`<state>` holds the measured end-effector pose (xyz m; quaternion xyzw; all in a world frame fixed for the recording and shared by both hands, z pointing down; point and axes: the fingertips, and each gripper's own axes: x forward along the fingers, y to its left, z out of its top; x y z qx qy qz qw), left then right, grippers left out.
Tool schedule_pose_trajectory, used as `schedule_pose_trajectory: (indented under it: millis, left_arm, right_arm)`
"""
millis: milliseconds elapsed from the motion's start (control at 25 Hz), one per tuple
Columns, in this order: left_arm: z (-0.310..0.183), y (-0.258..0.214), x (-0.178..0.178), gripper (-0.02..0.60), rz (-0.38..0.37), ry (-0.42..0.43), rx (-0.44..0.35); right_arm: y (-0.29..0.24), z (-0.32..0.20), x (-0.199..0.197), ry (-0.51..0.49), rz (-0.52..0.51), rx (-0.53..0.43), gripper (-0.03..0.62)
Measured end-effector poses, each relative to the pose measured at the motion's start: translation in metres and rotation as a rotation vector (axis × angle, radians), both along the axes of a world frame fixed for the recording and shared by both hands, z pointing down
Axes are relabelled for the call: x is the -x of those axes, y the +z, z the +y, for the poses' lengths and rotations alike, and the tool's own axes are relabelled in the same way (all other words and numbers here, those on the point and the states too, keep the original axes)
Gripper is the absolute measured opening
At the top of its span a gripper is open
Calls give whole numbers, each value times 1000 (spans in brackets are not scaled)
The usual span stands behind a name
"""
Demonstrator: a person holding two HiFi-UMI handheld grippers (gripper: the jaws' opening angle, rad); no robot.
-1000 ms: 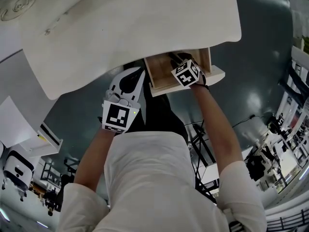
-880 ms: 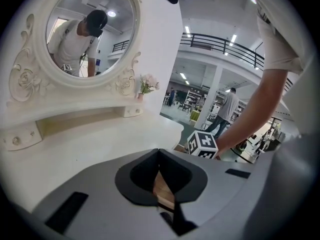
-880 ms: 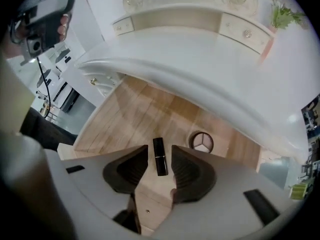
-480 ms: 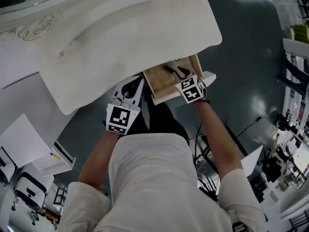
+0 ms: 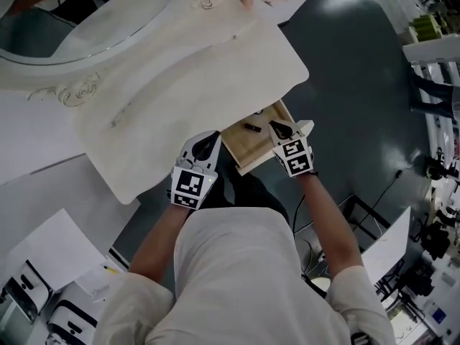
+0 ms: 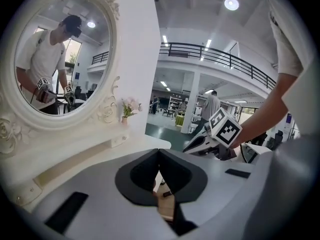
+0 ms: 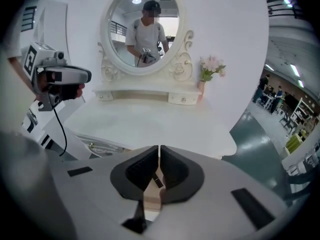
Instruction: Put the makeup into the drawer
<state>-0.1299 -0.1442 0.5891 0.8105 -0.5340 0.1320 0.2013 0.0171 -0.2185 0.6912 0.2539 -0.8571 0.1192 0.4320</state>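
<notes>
Right hand-held gripper (image 5: 279, 129) hangs over the right side of the open drawer (image 5: 248, 151). Its jaws are drawn together to a hairline slit with nothing between them. In its own view the gripper (image 7: 159, 148) looks down onto the wooden drawer floor, where a slim dark makeup stick (image 7: 156, 182) lies loose. That fits a release: the stick rests flat on the floor of the drawer (image 7: 150, 196), apart from both jaws, so no grip is needed on it.

The left hand-held gripper (image 5: 208, 141) sits just beside the drawer's left wall, under the counter (image 5: 194, 77) edge. Its jaws are pressed closed and empty. Its view shows the jaws (image 6: 159, 151) meeting, with the same wood and a dark stick (image 6: 167, 194) below. It seems parked there to stay clear of the right arm, and perhaps ready to push the drawer.

From the head view the makeup (image 5: 251, 128) lies mid-drawer, well inside the walls. It is too small to say what kind it is, possibly a pencil. The drawer stands pulled out from under the counter, so closing it looks like what is left.
</notes>
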Motion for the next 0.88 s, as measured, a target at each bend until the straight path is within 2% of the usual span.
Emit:
schedule_pose_trajectory:
  millis: [240,480,640,880]
  left_arm:
    - [-12,-33,-3,15,5,58,-22]
    - [-24,-59,-14,15,9,91,-56]
    - [-25,-74,-22,15,15,91,-73]
    - [-31,-125,-29,15,26,66,-135]
  right_arm:
    - [-64,2,-9,87,-106,-64,28]
    - [-117,-1,-23,159,-200,-177,28]
    - [-148,0,-42,188,-260,-235,28]
    - [-208,-13,-86,241,-369,-316,28]
